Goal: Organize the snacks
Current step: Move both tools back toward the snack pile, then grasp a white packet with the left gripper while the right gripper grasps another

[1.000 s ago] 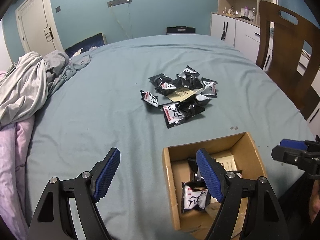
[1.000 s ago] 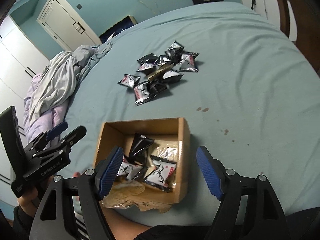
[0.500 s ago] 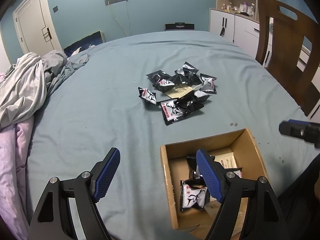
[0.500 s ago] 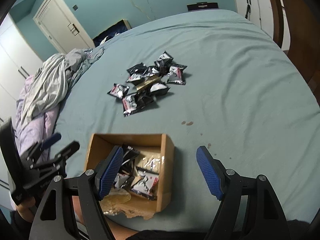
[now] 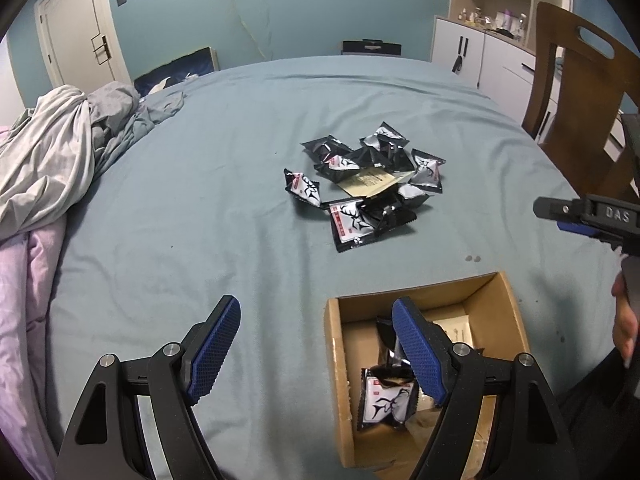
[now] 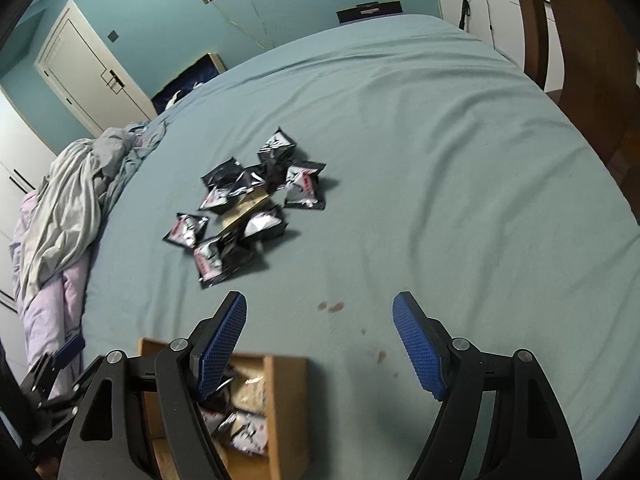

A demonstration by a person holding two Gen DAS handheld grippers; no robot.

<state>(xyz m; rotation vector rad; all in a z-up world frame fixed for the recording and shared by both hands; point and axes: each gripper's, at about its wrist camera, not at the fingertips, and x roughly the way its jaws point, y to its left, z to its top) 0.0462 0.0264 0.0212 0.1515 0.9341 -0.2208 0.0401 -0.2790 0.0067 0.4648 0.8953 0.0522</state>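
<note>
Glossy black snack packets (image 5: 366, 182) with white antler prints and red labels, plus one tan sachet, are lying heaped mid-bed (image 5: 240, 160); more are sitting inside the open cardboard box (image 5: 516, 320) near its front edge. You are holding the left gripper (image 5: 316, 344) and right gripper (image 6: 320, 340) with jaws spread wide, gripping nothing.
</note>
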